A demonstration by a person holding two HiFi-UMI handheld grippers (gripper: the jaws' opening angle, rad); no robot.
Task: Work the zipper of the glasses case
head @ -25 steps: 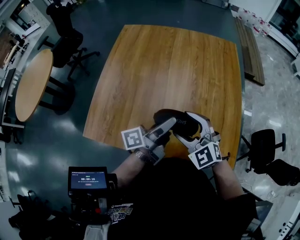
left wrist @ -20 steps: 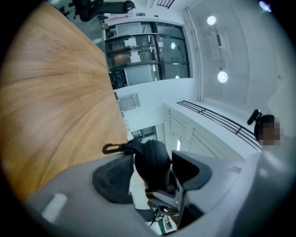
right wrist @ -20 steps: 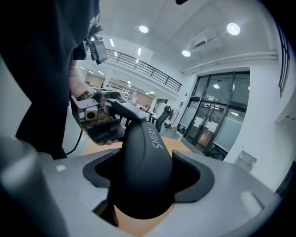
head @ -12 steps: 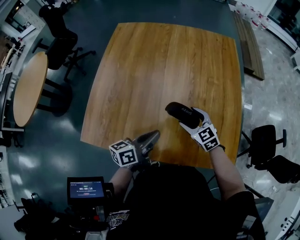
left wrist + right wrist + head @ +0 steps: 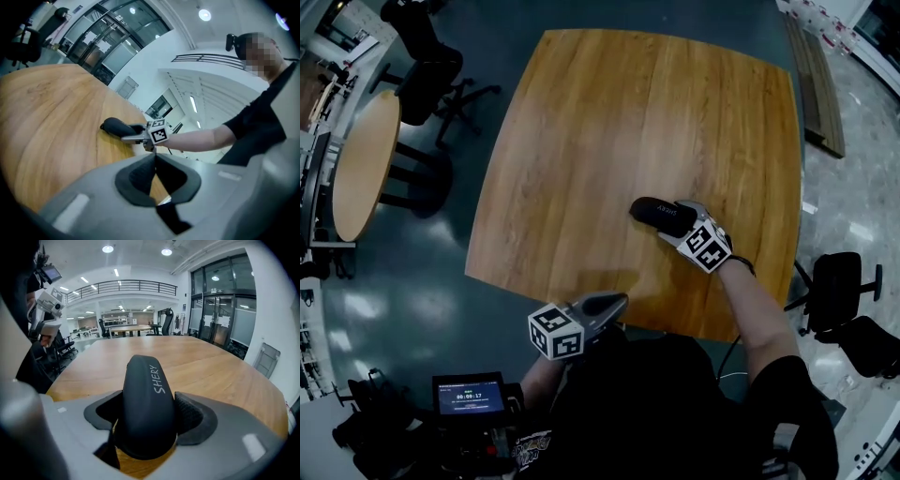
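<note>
My black case (image 5: 145,380) bears white letters, the table (image 5: 609,122) shows streaked honey-brown grain, and my left claw (image 5: 154,161) and right claw (image 5: 149,414) are grey and black.

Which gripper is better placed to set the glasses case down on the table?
Right, probably: the right gripper clamps the glasses case over the table. The left gripper is shut, empty, by the near edge.

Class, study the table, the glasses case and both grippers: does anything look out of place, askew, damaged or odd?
Nothing stands out. The black glasses case is clamped squarely in the right gripper over the wooden table, with no visible damage. The left gripper is shut and empty at the table's near edge.
</note>
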